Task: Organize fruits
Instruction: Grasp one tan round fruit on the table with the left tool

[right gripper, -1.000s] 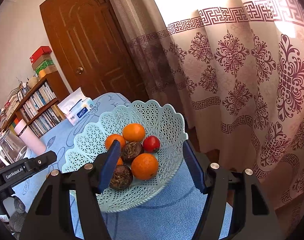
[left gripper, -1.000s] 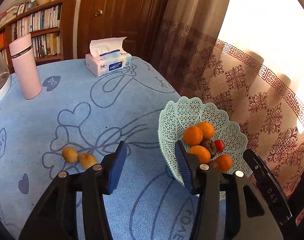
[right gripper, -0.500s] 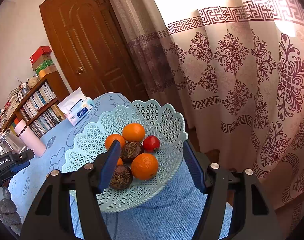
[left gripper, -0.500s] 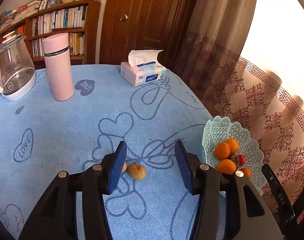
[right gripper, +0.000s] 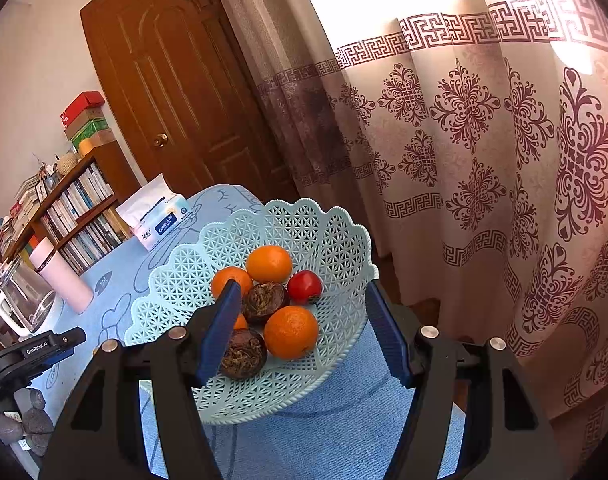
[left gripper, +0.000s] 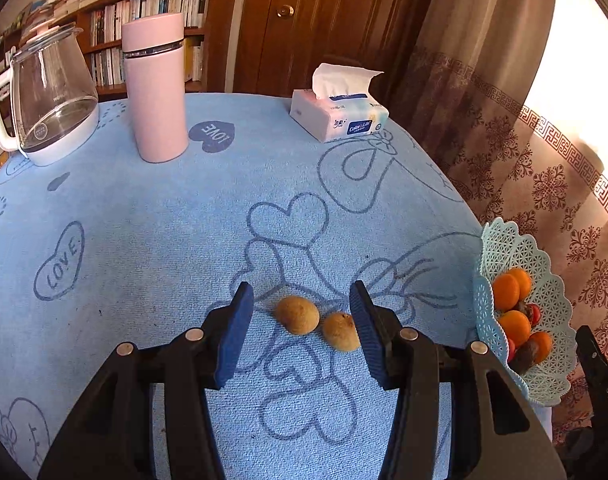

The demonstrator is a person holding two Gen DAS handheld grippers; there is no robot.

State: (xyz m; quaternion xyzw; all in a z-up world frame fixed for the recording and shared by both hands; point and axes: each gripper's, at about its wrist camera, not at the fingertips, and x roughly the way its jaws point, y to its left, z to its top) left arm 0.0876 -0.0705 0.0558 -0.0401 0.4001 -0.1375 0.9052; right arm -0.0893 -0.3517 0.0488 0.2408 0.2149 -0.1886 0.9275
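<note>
Closing in on two brown fruits (left gripper: 297,315) loose on the surface (left gripper: 143,240): left hand-held gripper (left gripper: 299,316) open, empty, straddling both. Basket (right gripper: 324,224) holds oranges and others; right hand-held gripper (right gripper: 299,320) open, empty beside it. Two left to move.

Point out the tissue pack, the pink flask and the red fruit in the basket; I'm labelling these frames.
tissue pack (left gripper: 340,118): left wrist view, on its front face.
pink flask (left gripper: 155,92): left wrist view, mid-body.
red fruit (right gripper: 304,287): right wrist view, on its centre.
</note>
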